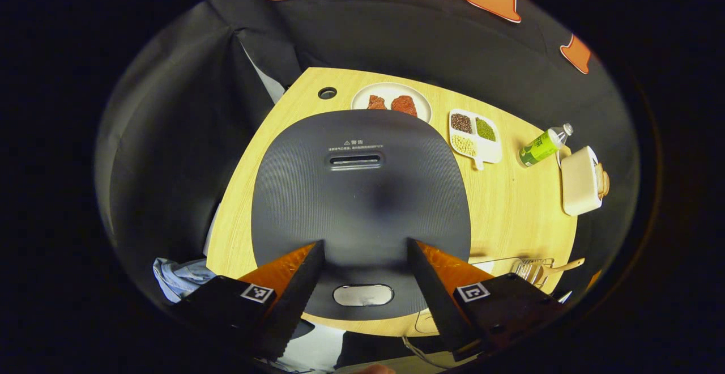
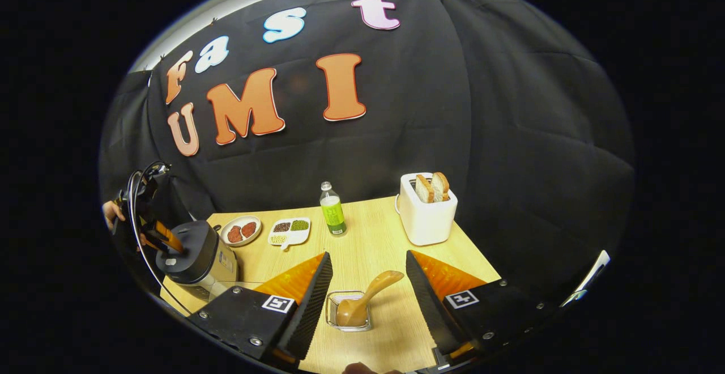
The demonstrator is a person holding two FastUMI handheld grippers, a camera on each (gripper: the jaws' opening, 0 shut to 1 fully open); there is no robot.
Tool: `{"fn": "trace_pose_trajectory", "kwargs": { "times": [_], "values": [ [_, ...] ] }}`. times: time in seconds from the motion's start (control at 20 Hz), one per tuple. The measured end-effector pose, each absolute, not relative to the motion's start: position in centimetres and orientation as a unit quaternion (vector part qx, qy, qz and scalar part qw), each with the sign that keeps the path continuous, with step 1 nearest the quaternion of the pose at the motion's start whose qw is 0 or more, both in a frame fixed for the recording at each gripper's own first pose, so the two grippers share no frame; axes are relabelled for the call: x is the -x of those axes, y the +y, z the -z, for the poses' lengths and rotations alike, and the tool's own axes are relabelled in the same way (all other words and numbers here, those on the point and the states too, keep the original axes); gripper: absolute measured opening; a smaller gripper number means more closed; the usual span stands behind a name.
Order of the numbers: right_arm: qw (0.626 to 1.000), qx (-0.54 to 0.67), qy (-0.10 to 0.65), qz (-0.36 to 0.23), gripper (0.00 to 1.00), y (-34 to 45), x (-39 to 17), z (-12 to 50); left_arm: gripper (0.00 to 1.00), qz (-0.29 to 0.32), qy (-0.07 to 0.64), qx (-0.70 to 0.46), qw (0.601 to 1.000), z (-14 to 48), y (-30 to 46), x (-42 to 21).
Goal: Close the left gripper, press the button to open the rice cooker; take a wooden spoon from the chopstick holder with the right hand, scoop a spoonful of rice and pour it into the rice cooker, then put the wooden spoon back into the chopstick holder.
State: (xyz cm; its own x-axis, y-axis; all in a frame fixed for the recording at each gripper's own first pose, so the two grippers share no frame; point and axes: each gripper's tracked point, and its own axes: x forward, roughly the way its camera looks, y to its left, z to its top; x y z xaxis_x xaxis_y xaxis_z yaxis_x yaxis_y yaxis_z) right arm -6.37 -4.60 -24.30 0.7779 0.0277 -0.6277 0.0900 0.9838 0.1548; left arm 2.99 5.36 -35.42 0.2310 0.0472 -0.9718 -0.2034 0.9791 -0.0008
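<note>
The dark rice cooker lid (image 1: 362, 192) lies right below my left gripper (image 1: 365, 243), which is open and hovers over it. The oval silver button (image 1: 362, 294) sits at the lid's near edge, between the two fingers and lower in the left gripper view. In the right gripper view the rice cooker (image 2: 195, 255) stands at the table's left, with the left gripper (image 2: 170, 242) above it. My right gripper (image 2: 368, 256) is open over the table. Just ahead of it, the wooden spoon (image 2: 362, 300) leans in the wire chopstick holder (image 2: 334, 320), handle pointing up and right.
On the wooden table (image 2: 374, 238) stand a white toaster (image 2: 426, 215) with bread slices, a green bottle (image 2: 332, 209), a divided dish of beans (image 2: 289, 230) and a plate of meat (image 2: 241, 230). A clear container (image 2: 241, 286) sits beside the cooker.
</note>
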Motion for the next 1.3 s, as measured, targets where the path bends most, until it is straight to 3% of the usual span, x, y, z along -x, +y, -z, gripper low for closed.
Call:
{"fn": "trace_pose_trajectory", "kwargs": {
  "times": [0.6,0.9,1.3],
  "values": [
    [0.953,-0.084,0.292,-0.009,0.82,-1.7,4.2,21.9,0.99,-0.096,0.476,0.044,0.873,34.6,5.2,-2.5],
    [0.962,-0.073,0.263,-0.020,0.82,-0.4,3.3,19.8,0.98,-0.044,0.442,0.088,0.891,33.1,3.4,-1.7],
    [0.975,-0.055,0.214,-0.032,0.82,1.0,1.9,16.2,0.99,-0.027,0.249,0.026,0.968,21.6,3.7,-3.3]
  ]
}}
